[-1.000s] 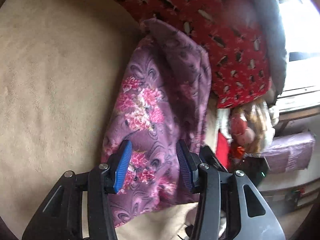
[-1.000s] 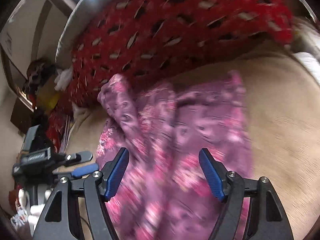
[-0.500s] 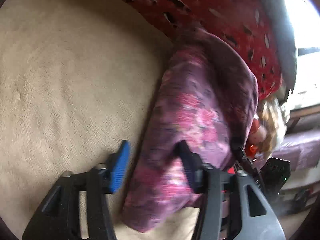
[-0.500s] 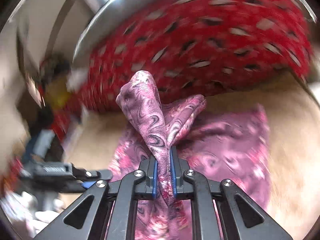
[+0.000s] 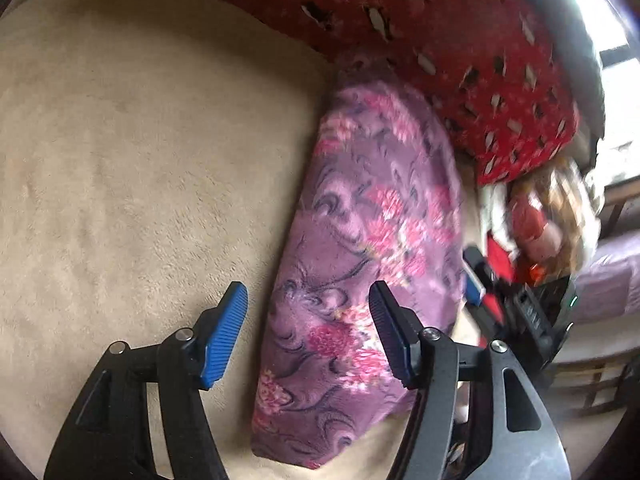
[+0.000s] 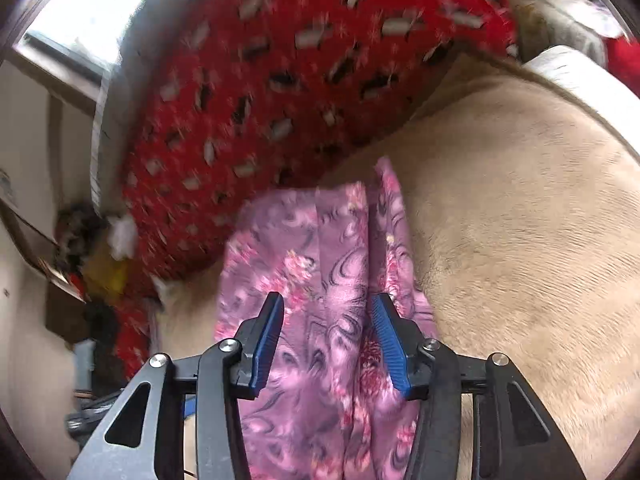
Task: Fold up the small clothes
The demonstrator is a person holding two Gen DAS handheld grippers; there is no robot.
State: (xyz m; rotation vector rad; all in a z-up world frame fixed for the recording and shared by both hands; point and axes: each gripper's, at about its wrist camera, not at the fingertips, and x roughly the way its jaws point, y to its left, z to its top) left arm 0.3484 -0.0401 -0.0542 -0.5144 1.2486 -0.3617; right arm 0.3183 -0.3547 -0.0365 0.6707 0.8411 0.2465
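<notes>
A purple garment [image 5: 360, 248] with pink flowers lies folded into a long narrow strip on the beige plush surface [image 5: 140, 160]. My left gripper [image 5: 308, 304] is open just above the strip's near end. The strip's left edge lies between its blue pads, and neither pad touches the cloth. From the right wrist view the same garment [image 6: 320, 248] shows a lengthwise fold line. My right gripper [image 6: 326, 312] hovers over it with its jaws opening; cloth lies below the gap and the pads do not press on it. One blue pad [image 5: 474, 286] of the right gripper shows at the strip's right edge.
A red blanket with dark and white marks [image 5: 460, 40] is heaped along the far side, touching the garment's far end. Beyond the surface's edge lie a doll and mixed clutter [image 5: 540, 220], with a bright window [image 6: 92, 4] behind. The beige surface stretches wide to the left [image 6: 520, 220].
Half a second ago my right gripper was shut on a raised fold of the garment; it has let go and the cloth lies flat and narrower. My left gripper opened wider and shifted toward the strip's left edge.
</notes>
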